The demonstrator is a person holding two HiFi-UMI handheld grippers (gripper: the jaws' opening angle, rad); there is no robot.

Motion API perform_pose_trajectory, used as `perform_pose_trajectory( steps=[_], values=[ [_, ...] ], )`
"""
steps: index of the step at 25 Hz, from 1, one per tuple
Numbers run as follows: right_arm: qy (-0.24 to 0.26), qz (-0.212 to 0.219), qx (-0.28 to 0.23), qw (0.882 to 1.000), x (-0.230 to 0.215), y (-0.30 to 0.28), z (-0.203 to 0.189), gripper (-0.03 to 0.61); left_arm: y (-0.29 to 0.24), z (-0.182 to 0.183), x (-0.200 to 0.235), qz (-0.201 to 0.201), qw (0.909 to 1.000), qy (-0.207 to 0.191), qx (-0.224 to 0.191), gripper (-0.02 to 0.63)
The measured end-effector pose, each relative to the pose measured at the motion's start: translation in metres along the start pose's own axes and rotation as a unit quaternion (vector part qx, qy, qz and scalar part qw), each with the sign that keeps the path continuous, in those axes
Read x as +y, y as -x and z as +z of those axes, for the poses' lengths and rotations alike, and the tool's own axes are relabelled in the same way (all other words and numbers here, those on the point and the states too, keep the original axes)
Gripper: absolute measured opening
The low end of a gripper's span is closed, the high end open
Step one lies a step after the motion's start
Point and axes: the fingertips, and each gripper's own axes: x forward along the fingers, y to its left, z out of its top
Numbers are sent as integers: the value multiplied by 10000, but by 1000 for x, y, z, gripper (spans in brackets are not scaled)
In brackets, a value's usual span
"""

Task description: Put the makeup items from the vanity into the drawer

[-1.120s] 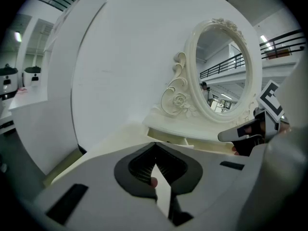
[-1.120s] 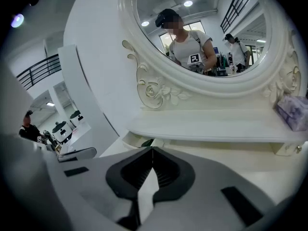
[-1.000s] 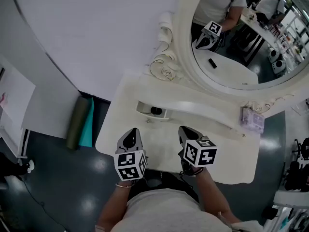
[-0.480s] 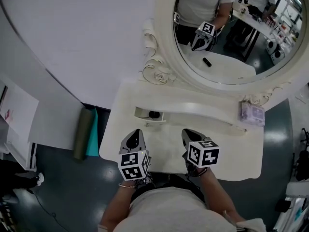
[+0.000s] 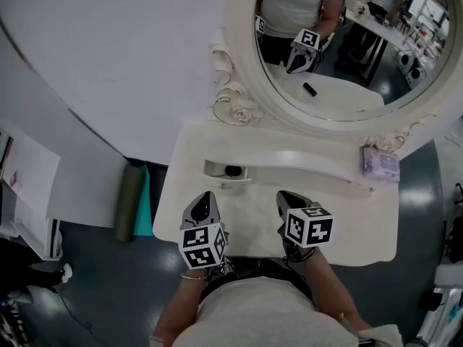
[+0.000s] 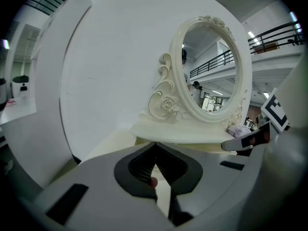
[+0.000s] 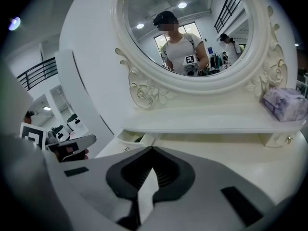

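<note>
- Seemingly the job is wrapping up: a dark item (image 5: 233,170) is lying in the open drawer (image 5: 212,168).
- Left gripper (image 5: 205,196) and right gripper (image 5: 283,194) are hovering above the tabletop (image 5: 347,223), jaws together, gripping nothing.

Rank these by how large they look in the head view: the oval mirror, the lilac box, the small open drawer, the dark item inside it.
1. oval mirror, by far.
2. lilac box and small open drawer: about alike, so I do not rank them.
3. dark item, smallest.
</note>
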Motion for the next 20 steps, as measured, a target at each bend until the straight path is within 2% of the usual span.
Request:
perform_pose_trajectory(
  steps=[7, 12, 16, 20],
  values=[
    [-347, -214, -73, 9991, -10, 15, -12, 17, -6, -7, -7, -259, 9996, 42, 81, 8],
    [-742, -748, -216, 9942, -30, 40, -31, 17, -16, -18, -32, -778, 9965, -102, 275, 8],
    [-1142, -1294, -312, 9845, -48, 66, -58, 17, -25, -32, -62, -1314, 9892, -381, 528, 8],
    [-1700, -1759, -422, 9687, -63, 91, -92, 18, -30, -50, -92, -1830, 9769, -732, 828, 8]
  ],
)
